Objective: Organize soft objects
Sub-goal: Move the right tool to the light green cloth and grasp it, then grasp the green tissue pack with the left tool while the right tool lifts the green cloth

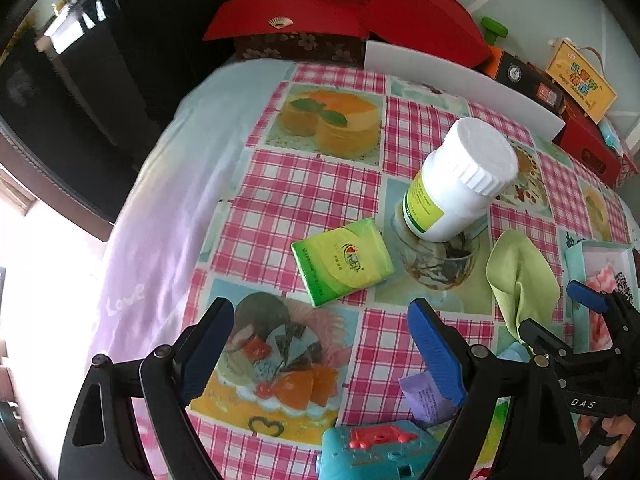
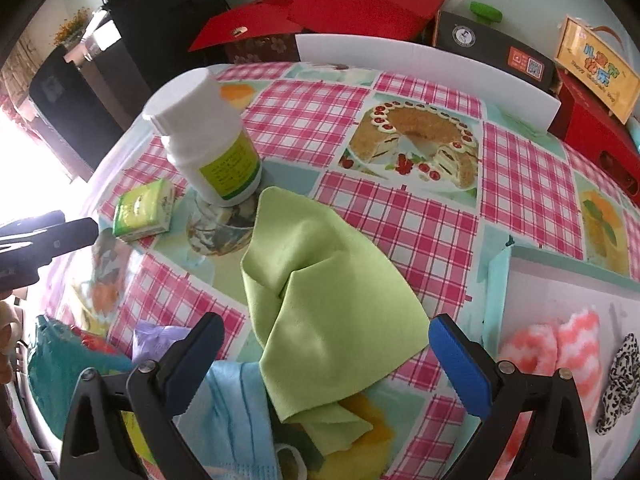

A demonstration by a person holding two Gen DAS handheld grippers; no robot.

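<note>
Both hand-held grippers stand wide open and hold nothing: the left hand-held gripper (image 1: 326,334) above the counter (image 1: 312,196), the right hand-held gripper (image 2: 326,350) over the crumpled green cloth (image 2: 320,292). The cloth lies beside the white bottle (image 2: 208,140).

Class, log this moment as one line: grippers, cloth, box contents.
left gripper: open, empty | right gripper: open above green cloth | box: pink sock, leopard scrunchie
</note>
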